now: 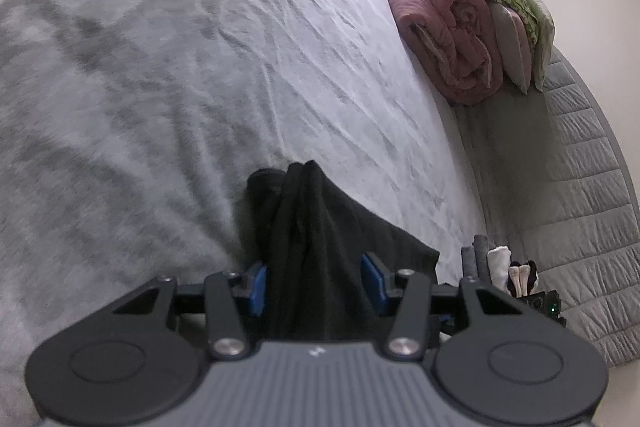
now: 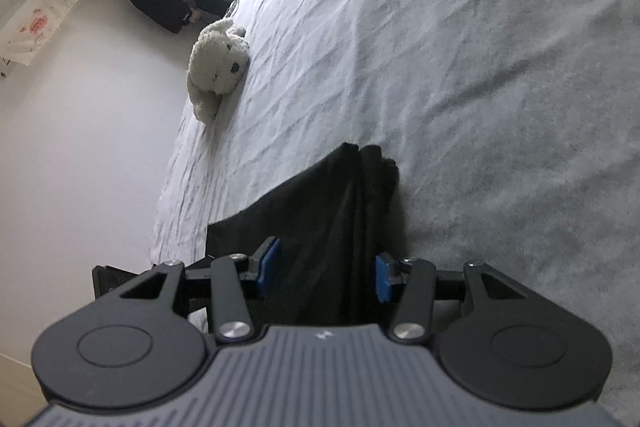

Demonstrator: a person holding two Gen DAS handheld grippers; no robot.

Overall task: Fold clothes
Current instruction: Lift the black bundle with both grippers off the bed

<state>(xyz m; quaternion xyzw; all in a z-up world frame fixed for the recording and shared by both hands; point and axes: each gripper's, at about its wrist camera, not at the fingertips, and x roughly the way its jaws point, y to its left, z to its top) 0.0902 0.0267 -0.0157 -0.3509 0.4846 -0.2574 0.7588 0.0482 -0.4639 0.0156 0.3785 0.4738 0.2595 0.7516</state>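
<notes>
The black garment point(image 1: 320, 247) hung bunched between both pairs of jaws, its lower part hidden behind each gripper body, so its kind could not be told. The left gripper point(image 1: 313, 285) and the right gripper point(image 2: 327, 273) each had blue pads spread wide with cloth between; whether either gripped it I could not tell. The bed point(image 1: 280, 47) lay bare ahead. Quilts point(image 1: 460, 39) sat at one edge, a plush toy point(image 2: 218, 65) at the other.
</notes>
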